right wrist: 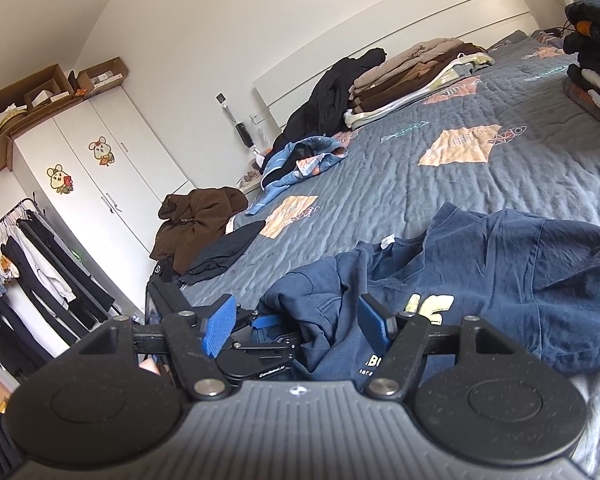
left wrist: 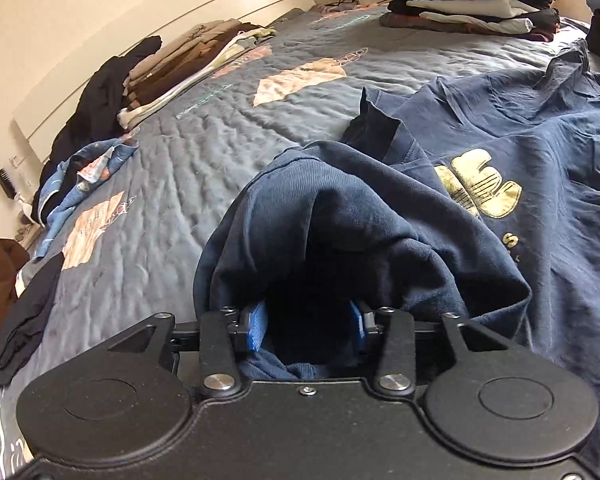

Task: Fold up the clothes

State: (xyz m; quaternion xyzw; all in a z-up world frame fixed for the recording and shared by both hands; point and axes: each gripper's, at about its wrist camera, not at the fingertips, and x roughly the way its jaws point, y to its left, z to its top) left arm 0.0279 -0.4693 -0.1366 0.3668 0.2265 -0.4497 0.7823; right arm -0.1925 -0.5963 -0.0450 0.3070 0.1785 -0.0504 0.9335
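Navy T-shirt (left wrist: 540, 168) with a cracked gold chest print, lying crumpled on the bed. One bunched portion drapes over the left gripper (left wrist: 312, 326); the rest spreads to its right.

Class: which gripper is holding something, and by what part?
The left gripper holds the navy T-shirt by a bunched edge; the right gripper holds nothing.

Soft, even daylight, strong fisheye bending at the edges, dark corners, near parts slightly blurred.
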